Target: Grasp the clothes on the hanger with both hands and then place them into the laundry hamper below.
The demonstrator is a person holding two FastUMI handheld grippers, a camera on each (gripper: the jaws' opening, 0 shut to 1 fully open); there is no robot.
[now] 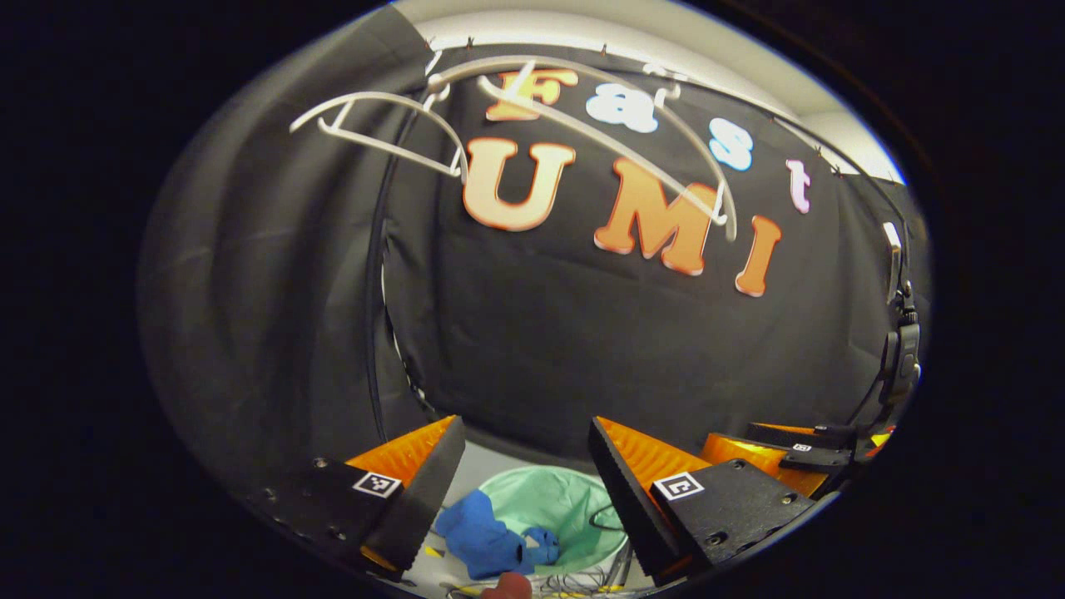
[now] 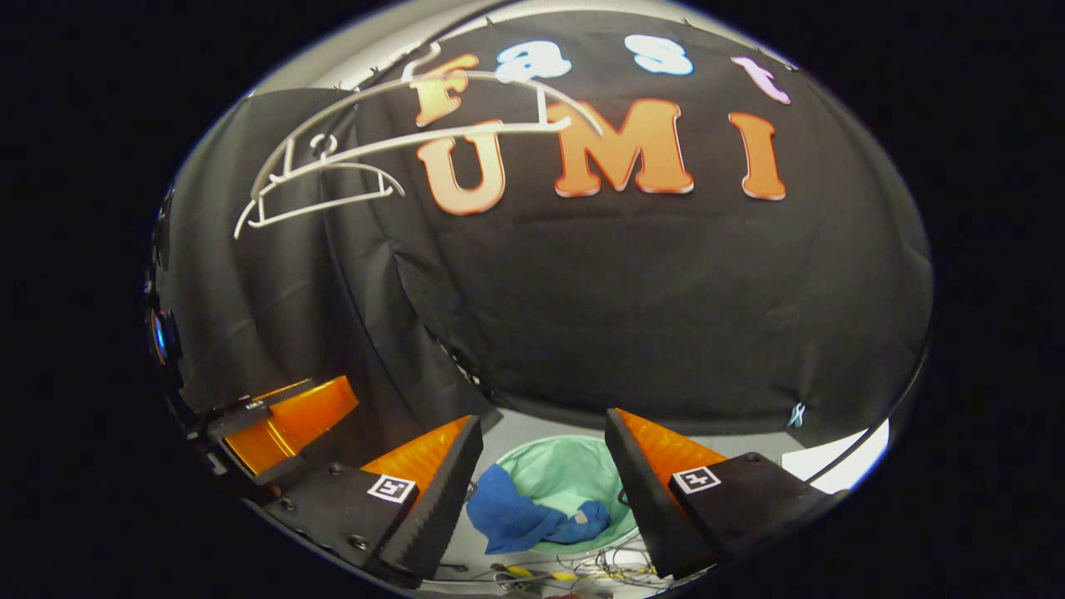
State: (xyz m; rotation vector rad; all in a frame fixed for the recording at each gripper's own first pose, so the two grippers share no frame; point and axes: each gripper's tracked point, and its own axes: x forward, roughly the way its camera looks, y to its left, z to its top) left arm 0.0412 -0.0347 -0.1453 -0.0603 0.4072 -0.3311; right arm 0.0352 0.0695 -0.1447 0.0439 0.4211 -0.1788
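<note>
A blue garment [image 1: 487,539] lies draped over the near rim of the pale green laundry hamper [image 1: 557,503] on the floor; it also shows as blue cloth [image 2: 524,516] in the hamper [image 2: 574,474] in the right gripper view. Two bare white hangers [image 1: 383,133] [image 1: 599,125] hang high on the rail, also seen as hangers [image 2: 324,179] up left. My left gripper [image 1: 524,474] is open above the hamper, holding nothing. My right gripper [image 2: 545,474] is open too, empty. The right gripper [image 1: 790,453] shows at lower right of the left gripper view, the left gripper [image 2: 274,424] at lower left of the right gripper view.
Black cloth walls [image 1: 582,333] close the booth behind and to the left. Loose cables [image 2: 582,570] lie on the light floor in front of the hamper. A dark device [image 1: 903,358] hangs on the right wall.
</note>
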